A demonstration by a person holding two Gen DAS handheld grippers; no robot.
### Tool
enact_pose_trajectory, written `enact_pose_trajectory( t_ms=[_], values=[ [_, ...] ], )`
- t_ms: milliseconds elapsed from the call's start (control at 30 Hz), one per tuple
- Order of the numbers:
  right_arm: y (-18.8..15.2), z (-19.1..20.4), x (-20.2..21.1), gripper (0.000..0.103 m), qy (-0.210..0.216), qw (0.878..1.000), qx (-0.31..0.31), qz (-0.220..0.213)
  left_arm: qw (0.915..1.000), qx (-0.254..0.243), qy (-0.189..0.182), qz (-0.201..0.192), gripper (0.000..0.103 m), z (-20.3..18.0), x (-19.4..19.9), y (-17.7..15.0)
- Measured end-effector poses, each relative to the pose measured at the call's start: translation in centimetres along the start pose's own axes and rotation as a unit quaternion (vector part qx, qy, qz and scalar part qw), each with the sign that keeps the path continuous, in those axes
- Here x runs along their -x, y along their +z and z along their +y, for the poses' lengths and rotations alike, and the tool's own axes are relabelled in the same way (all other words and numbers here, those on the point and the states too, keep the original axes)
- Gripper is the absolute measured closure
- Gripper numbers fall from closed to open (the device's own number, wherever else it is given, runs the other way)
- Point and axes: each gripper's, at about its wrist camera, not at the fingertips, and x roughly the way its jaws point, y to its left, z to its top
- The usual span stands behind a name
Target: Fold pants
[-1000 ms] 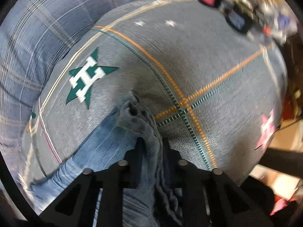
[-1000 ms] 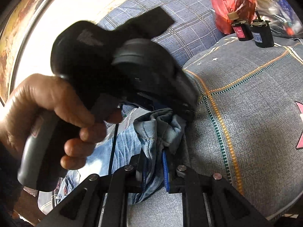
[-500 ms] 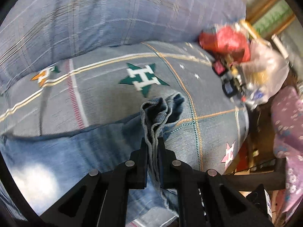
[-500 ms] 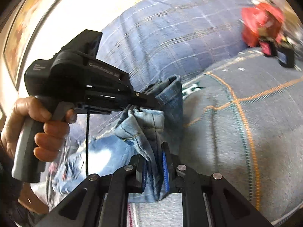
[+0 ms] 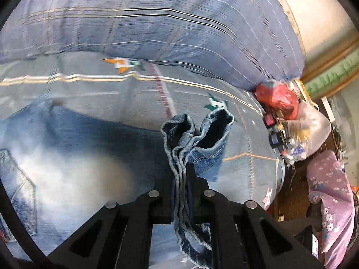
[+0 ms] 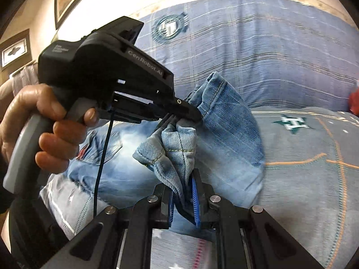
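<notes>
Spreading across most of both views: a bed (image 5: 134, 89) under a grey cover with coloured stripes and green star emblems, backed by a large blue plaid cushion (image 5: 157, 22). Jeans (image 5: 67, 157), faded blue denim, lie on the cover at the left of the left wrist view, a back pocket showing at the far left edge; their leg ends are lifted off the bed. Lilac floral cloth (image 5: 329, 190) hangs at the right edge, beside the bed. Clear plastic bag (image 5: 309, 130) and red bag (image 5: 278, 96) sit at the bed's far right corner, with small dark items just beside them, too blurred to identify. Left tongs (image 5: 180, 179), black, closed narrowly on a bunched hem, the two cuff openings standing up just past the tips. Right tongs (image 6: 184, 192), black with blue pads, clamped on another folded denim hem. Left hand (image 6: 44, 123), seen from the right wrist view, grips the left tool's grey handle, a thin black cable hanging below it.
</notes>
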Motion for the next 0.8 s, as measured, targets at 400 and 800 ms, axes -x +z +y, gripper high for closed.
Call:
enact_pose_trajectory(
  t_ms=[400, 800],
  values=[
    [-2.7, 4.7, -4.5, 0.075, 0.008, 0.991, 0.097, 0.093, 0.9979, 0.064, -0.005, 0.009, 0.084, 8.3, -1.2, -2.4],
    [0.2, 3.7, 1.8, 0.032, 0.054, 0.998, 0.022, 0.015, 0.9995, -0.008, -0.017, -0.027, 0.076, 6.2, 4.4, -4.5]
  ],
)
